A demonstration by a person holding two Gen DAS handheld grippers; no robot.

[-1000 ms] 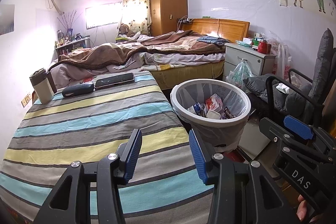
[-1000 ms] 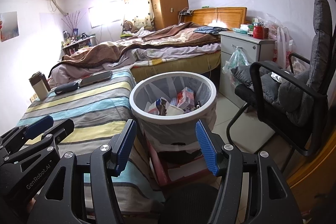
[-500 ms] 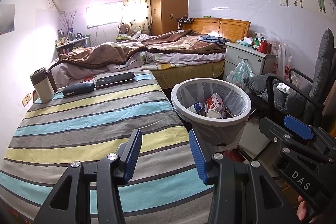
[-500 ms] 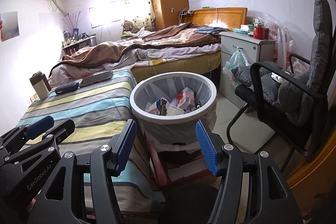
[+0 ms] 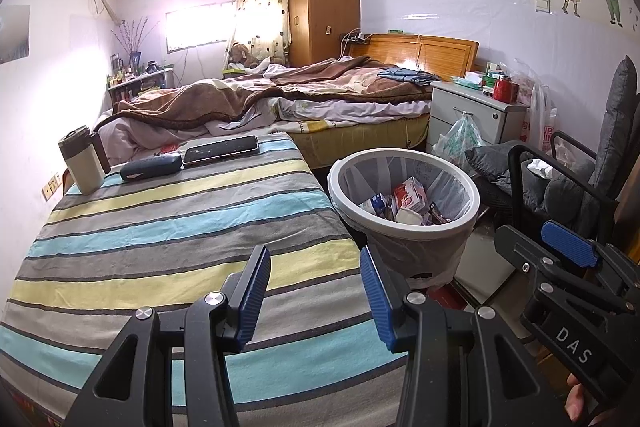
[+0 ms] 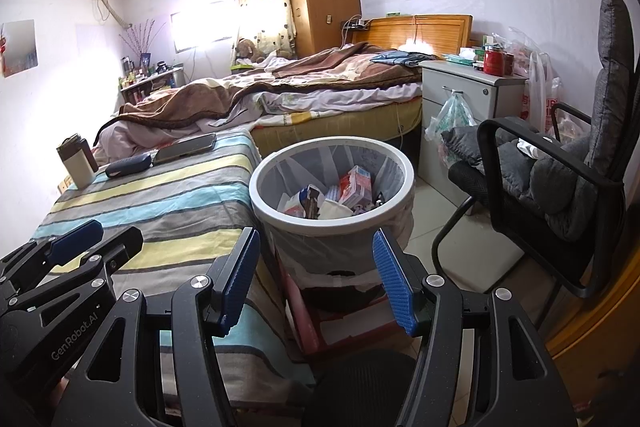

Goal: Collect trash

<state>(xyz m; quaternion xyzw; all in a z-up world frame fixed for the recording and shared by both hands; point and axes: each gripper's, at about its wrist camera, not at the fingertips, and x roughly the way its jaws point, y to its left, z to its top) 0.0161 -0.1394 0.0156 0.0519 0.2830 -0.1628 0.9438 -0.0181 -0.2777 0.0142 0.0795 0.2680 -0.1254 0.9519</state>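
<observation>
A white round trash bin (image 5: 472,199) lined with a clear bag stands on the floor right of the striped table; it also shows in the right wrist view (image 6: 404,195). Inside lie cartons and wrappers (image 5: 408,199) (image 6: 352,187). My left gripper (image 5: 314,291) is open and empty, held above the near edge of the striped cloth (image 5: 168,227). My right gripper (image 6: 316,283) is open and empty, held in front of the bin, a little short of it. Each gripper shows in the other's view: the right one (image 5: 568,247) and the left one (image 6: 76,243).
On the far end of the striped table sit a thermos (image 5: 82,163), a dark case (image 5: 150,167) and a phone (image 5: 220,149). An unmade bed (image 5: 320,87), a nightstand (image 5: 476,115) with a hanging bag, and a black chair with grey cushions (image 6: 560,163) surround the bin.
</observation>
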